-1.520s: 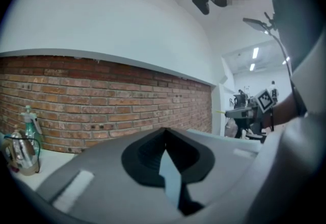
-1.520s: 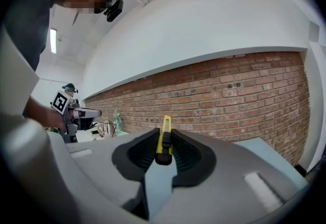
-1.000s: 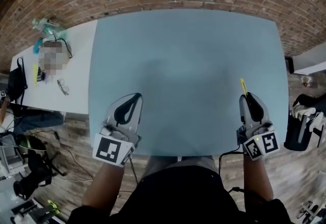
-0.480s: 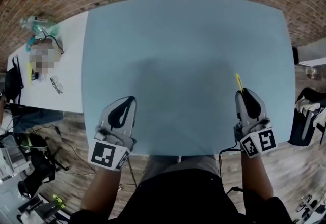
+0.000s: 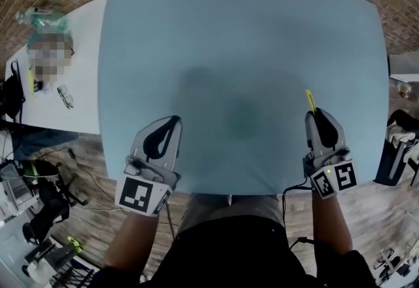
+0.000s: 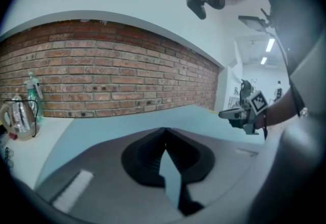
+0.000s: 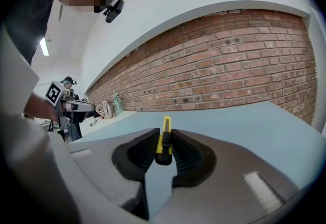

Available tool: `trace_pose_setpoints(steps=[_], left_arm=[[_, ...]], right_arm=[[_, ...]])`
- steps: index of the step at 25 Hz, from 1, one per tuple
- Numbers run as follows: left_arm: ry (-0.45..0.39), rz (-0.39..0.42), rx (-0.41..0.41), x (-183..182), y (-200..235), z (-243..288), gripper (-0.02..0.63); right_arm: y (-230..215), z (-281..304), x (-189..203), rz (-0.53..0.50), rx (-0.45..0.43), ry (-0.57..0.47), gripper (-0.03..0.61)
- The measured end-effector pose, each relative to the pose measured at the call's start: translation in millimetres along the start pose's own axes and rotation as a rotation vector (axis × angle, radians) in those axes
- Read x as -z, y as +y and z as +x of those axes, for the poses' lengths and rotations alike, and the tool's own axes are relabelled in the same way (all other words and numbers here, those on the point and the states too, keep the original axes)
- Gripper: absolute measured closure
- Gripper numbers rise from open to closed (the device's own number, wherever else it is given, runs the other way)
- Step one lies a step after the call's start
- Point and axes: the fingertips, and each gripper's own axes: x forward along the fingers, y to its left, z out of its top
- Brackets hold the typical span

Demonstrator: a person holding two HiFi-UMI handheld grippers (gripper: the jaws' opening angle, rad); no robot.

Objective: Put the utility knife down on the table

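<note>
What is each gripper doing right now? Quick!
Left gripper: jaws shut, nothing in them.
Right gripper: jaws shut on the knife.

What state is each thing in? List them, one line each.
right gripper: shut on the utility knife.
utility knife: clamped on edge, yellow tip sticking out forward past the jaws, not yet laid down.
left gripper: shut, nothing between its jaws.
table: blue top, lying under both grippers.
</note>
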Motion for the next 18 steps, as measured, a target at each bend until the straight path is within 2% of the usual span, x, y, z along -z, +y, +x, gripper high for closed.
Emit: trace_pose_setpoints(steps=[7, 12, 15, 18], left_arm=[[-0.002, -0.042, -0.028, 1, 7, 3, 0.611], [-0.001, -0.013, -0.023, -2, 5, 13, 0.611], [0.005, -0.068, -0.045, -3, 5, 19, 0.611], [0.029, -0.068, -0.053, 6, 6, 19, 0.611]], right_arm=[[7, 10, 22, 0.002, -0.031, 0.041, 0.505], [6, 20, 35, -0.004, -0.037, 0.059, 0.505], [3, 25, 45, 0.0, -0.035, 0.069, 0.505], [5, 29, 50, 0.01, -0.039, 0.081, 0.505]])
